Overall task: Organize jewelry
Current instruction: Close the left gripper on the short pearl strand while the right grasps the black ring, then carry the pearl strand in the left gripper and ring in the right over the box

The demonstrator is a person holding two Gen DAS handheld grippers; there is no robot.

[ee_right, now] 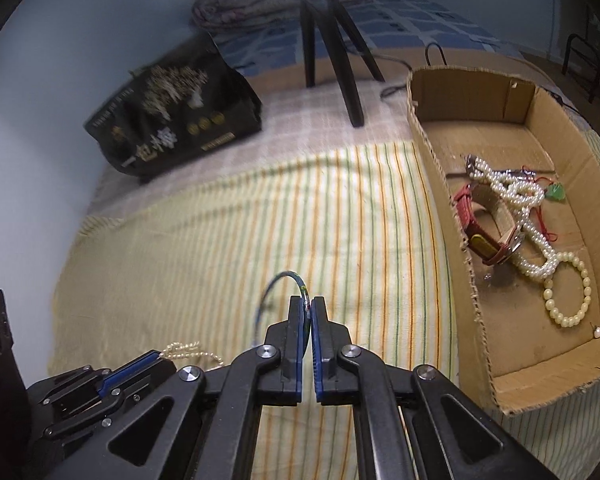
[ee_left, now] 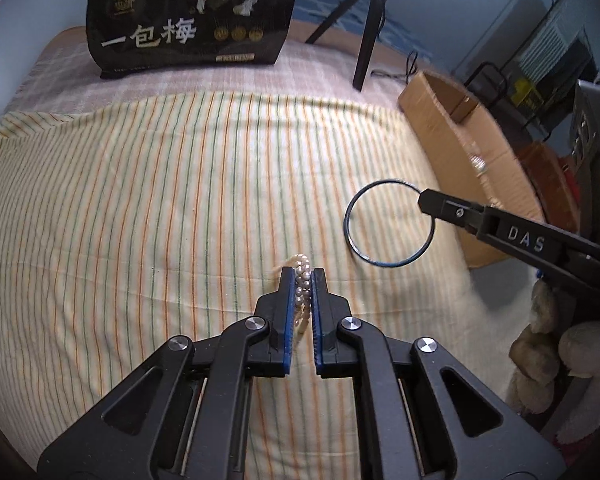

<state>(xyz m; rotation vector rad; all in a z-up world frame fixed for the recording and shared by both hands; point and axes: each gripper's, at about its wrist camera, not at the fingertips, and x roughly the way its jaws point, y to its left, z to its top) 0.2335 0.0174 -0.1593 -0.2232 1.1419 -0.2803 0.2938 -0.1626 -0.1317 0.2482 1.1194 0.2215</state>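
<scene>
The left gripper [ee_left: 302, 276] has its blue-padded fingers [ee_left: 287, 304] clamped on a pink pearl bracelet [ee_left: 302, 280], whose beads run between the pads and project just past the tips, above the striped cloth [ee_left: 140, 208]. In the right wrist view the same gripper appears at the near left with a length of pale beads trailing from it onto the cloth. The right gripper [ee_right: 308, 306] has its fingers pressed together on the rim of a thin dark blue bangle [ee_right: 278, 280]; the ring stands off to the left of the fingertips. In the left wrist view this bangle [ee_left: 388, 224] appears as a full open circle held at its right edge, raised over the cloth, right of and beyond the pearl bracelet. To the right lies an open cardboard box [ee_right: 432, 152], its near wall touching the cloth edge. Inside the box lie a white pearl necklace [ee_right: 516, 196], a red strap watch [ee_right: 488, 236], a pale bead bracelet [ee_right: 568, 300], a small green pendant [ee_right: 556, 192] on a red cord, and a single loose bead [ee_right: 598, 333] near the front corner. At the far left stands a black printed bag [ee_left: 192, 16]. Dark tripod legs [ee_right: 340, 56] stand on the far checked cover
</scene>
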